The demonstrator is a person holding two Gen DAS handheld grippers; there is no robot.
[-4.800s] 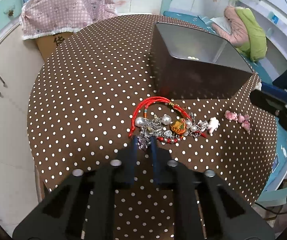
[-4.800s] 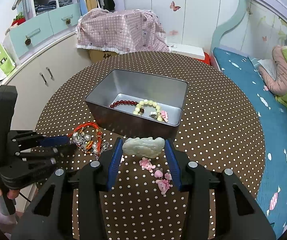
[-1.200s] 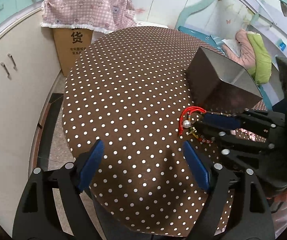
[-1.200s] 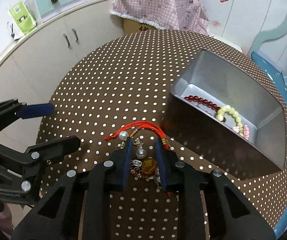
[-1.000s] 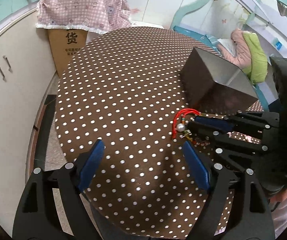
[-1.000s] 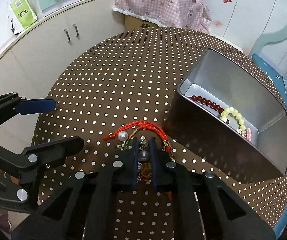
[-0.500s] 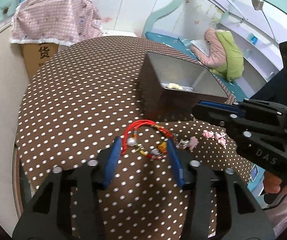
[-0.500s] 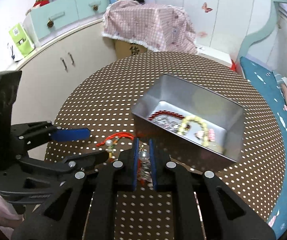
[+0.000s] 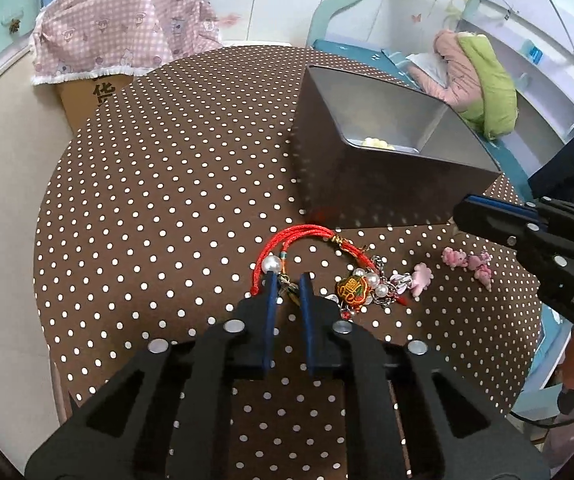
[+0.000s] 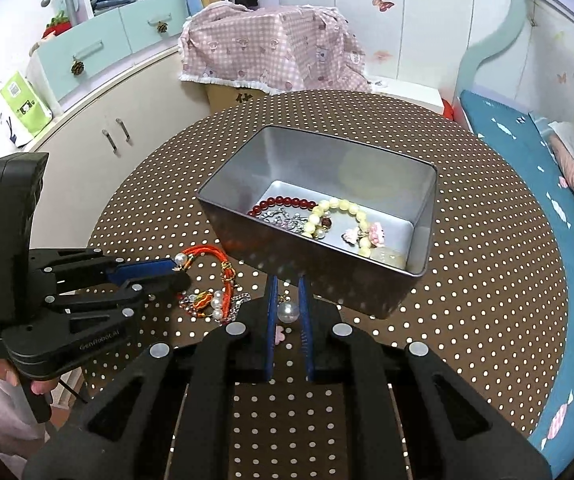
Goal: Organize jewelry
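Observation:
A grey metal tin [image 10: 427,216] stands on the dotted round table and holds a red bead bracelet [image 10: 283,201], a yellow bead bracelet [image 10: 339,212] and a silver chain. A red cord bracelet [image 9: 299,236] with pearls and a gold charm [image 9: 352,288] lies in front of the tin. My left gripper [image 9: 285,280] is shut on a small metal piece of that tangle, next to a pearl [image 9: 271,264]. My right gripper [image 10: 287,284] is shut on a pearl piece [image 10: 288,312], held above the table just before the tin's near wall.
Pink charms [image 9: 467,261] and a pink flower bead [image 9: 421,278] lie on the table [image 9: 167,200] right of the tangle. A covered cardboard box [image 10: 271,48] and white cabinets stand behind. A bed [image 10: 527,152] is to the right.
My right gripper closed on the pearl piece and lifted it from the tangle toward the tin. My left gripper moved in from the table's edge and closed on the tangle's left end.

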